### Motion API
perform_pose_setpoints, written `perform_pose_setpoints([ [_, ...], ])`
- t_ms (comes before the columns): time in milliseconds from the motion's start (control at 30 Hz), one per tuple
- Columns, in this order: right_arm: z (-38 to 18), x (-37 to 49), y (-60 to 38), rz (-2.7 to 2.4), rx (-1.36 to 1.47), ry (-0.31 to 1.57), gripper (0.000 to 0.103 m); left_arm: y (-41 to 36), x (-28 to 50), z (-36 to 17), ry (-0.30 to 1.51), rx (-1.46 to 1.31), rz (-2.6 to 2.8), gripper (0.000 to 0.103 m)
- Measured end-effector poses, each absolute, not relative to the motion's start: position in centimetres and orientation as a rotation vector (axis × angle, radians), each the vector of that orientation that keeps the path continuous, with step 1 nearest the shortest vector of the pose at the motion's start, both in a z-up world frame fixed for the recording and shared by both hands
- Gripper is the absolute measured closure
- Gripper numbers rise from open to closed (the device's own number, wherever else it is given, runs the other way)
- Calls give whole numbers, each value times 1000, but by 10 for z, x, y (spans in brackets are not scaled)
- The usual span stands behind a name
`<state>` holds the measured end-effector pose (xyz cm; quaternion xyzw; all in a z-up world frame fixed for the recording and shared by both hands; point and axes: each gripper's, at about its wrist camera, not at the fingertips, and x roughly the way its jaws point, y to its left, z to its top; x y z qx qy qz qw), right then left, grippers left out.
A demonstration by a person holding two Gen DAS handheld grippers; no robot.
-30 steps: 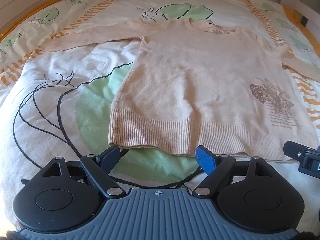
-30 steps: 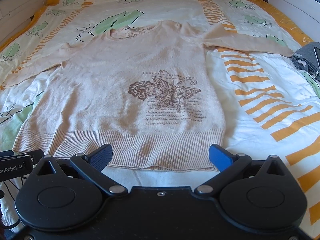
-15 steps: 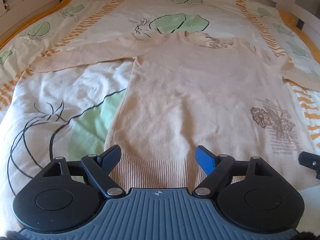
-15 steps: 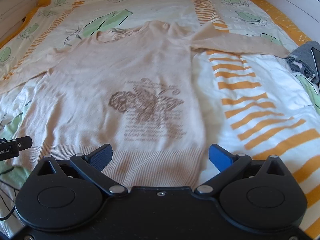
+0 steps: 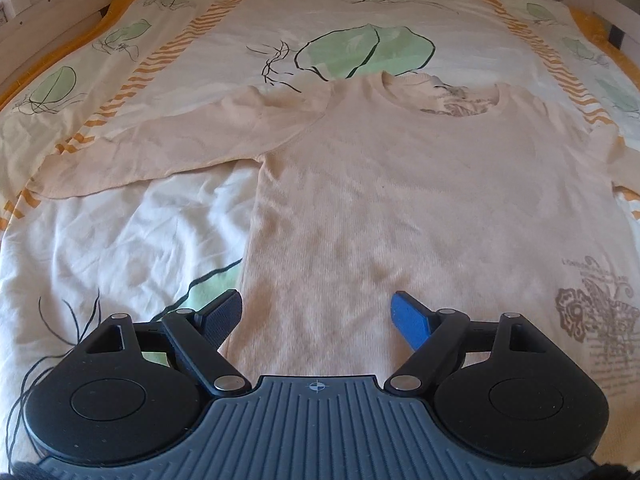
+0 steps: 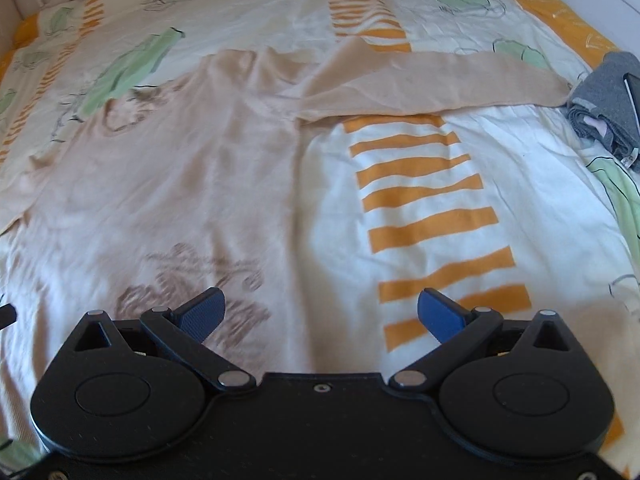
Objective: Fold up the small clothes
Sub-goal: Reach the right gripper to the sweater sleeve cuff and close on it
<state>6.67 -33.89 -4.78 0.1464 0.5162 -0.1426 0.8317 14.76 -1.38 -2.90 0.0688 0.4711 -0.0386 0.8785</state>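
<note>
A beige long-sleeved sweater [image 5: 420, 200] [image 6: 180, 168] lies flat on the bed, neck away from me, both sleeves spread out sideways. A brown butterfly print [image 5: 596, 312] [image 6: 200, 280] marks its lower front. My left gripper [image 5: 318, 314] hovers open over the sweater's left side, its left pad near the side seam, nothing between the fingers. My right gripper [image 6: 320, 314] hovers open across the sweater's right side seam, its left finger over the print and its right finger over the sheet. The hem is hidden under both grippers.
The bed sheet [image 5: 132, 240] [image 6: 520, 184] is white with green leaves and orange stripes. A folded grey garment [image 6: 604, 96] lies at the right edge by the sleeve's end. A white bed frame [image 5: 48, 0] borders the left side.
Both grippers have moved forward from the hem up over the sweater's body, the right one also shifting toward the right seam. Neither gripper's opening has changed.
</note>
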Motion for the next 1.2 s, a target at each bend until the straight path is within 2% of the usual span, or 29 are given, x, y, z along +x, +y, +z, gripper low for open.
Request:
perform_pose_setpoints([
  [200,-76,91,-364,-351,330,1141,1,-16,182,-46,1022,127,-82,22],
  [533,-90,96,-377,-339,319,1090,0,-28,204,-71,999,178,-76,21],
  [633,-90,96,-382,-310,332,1100,0,-29,205,-74,991,169,-78,18],
  [700,-86,100,-387,-295,347,1104,0,-29,205,-77,984,178,-88,12],
  [800,-78,98,-410,-300,440,1028,2,-26,206,-80,984,179,-102,7],
  [867,-69,96,-433,-336,500,960,13,-22,208,-81,990,162,-106,4],
  [900,-65,96,-445,-363,508,929,15,-22,209,-82,993,160,-107,1],
  [1200,-59,109,-551,-550,679,763,15,-26,207,-86,979,179,-97,0],
])
